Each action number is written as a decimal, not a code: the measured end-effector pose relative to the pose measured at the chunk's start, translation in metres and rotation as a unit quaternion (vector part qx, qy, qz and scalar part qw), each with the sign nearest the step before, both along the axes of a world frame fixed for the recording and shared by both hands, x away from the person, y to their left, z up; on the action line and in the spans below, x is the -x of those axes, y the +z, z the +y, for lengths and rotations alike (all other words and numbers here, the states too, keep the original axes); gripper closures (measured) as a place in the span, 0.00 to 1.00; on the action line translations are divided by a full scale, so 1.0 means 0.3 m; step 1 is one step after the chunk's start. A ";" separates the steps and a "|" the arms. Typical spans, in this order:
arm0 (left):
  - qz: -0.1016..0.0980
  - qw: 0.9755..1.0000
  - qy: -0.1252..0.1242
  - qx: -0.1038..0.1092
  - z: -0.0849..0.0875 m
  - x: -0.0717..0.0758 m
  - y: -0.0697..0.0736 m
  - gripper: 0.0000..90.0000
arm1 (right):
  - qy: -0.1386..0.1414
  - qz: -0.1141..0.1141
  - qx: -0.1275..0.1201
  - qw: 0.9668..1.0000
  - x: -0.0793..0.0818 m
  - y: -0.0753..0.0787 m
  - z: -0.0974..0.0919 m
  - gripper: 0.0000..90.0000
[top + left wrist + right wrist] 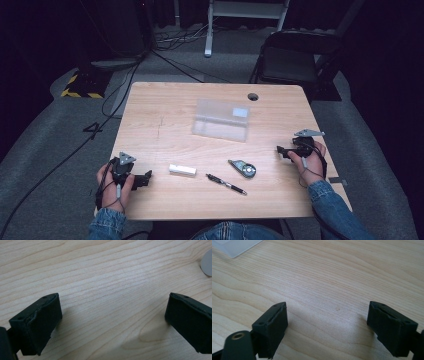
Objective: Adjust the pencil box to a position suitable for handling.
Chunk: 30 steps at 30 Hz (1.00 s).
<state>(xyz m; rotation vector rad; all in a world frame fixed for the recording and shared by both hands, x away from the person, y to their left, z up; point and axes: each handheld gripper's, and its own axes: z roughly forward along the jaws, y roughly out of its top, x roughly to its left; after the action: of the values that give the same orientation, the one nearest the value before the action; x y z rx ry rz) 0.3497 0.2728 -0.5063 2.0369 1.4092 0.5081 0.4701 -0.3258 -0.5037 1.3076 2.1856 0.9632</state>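
High view: wooden table (pixel 165 125) carries one clear plastic box (pixel 221 120), one white bar (pixel 182 170), one pen (pixel 226 184), one tape measure (pixel 243 168). Left gripper (pixel 146 178) and right gripper (pixel 280 150): jaws apart, empty, near opposite table edges

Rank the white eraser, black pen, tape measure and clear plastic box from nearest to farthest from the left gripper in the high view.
1. White eraser, just right of the left gripper.
2. Black pen, front centre.
3. Tape measure, right of centre.
4. Clear plastic box, mid-table, farther back.
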 end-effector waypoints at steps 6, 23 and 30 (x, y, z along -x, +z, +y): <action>0.001 1.000 -0.001 -0.001 -0.002 -0.002 0.000 0.00 | -0.002 0.000 0.000 1.000 0.001 0.000 0.001 0.19; 0.001 1.000 -0.003 -0.001 -0.003 -0.010 0.000 0.00 | 0.020 0.001 0.000 1.000 0.009 0.000 -0.010 0.19; 0.000 1.000 -0.003 -0.001 -0.003 -0.010 0.000 0.00 | 0.039 0.005 -0.021 0.999 0.003 0.020 -0.004 0.30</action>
<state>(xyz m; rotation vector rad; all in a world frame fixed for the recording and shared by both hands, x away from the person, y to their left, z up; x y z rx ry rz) 0.3527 0.2719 -0.5065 2.0436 1.4026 0.5068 0.4693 -0.3269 -0.4977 1.2564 2.2512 1.0387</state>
